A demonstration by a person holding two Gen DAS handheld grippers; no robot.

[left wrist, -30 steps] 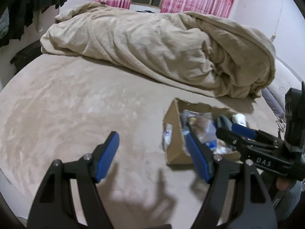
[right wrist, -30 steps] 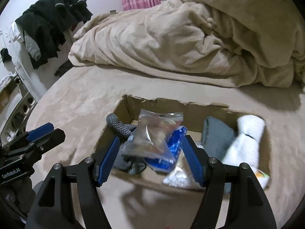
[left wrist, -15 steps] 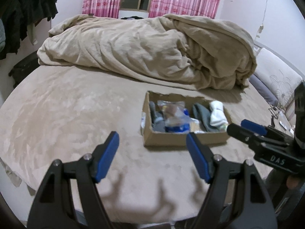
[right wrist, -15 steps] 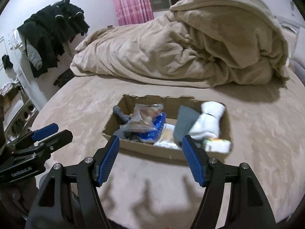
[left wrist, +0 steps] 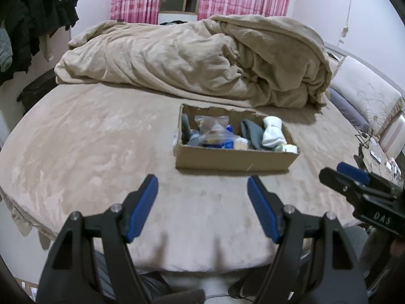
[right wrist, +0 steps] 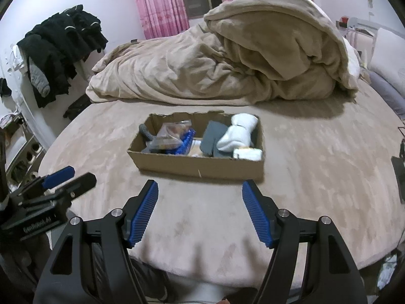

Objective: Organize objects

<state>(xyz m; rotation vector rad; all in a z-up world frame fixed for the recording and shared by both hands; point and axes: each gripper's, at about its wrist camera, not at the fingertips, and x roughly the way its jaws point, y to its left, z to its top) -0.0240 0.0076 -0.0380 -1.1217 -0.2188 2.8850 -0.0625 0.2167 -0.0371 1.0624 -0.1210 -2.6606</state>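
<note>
On the bed (left wrist: 106,136), both grippers (left gripper (left wrist: 202,197), right gripper (right wrist: 200,200)) hang spread and empty short of the box (right wrist: 200,168), seemingly done packing or about to reach in.

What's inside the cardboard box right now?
In the cardboard box: a clear snack bag over a blue packet, grey cloth, rolled white socks, a dark knit item at the left end. Whatever lies underneath is covered.

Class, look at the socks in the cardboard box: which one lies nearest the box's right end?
The white sock, rolled up. The dark grey sock lies just left of it, and the speckled grey one sits at the far left end of the cardboard box.
</note>
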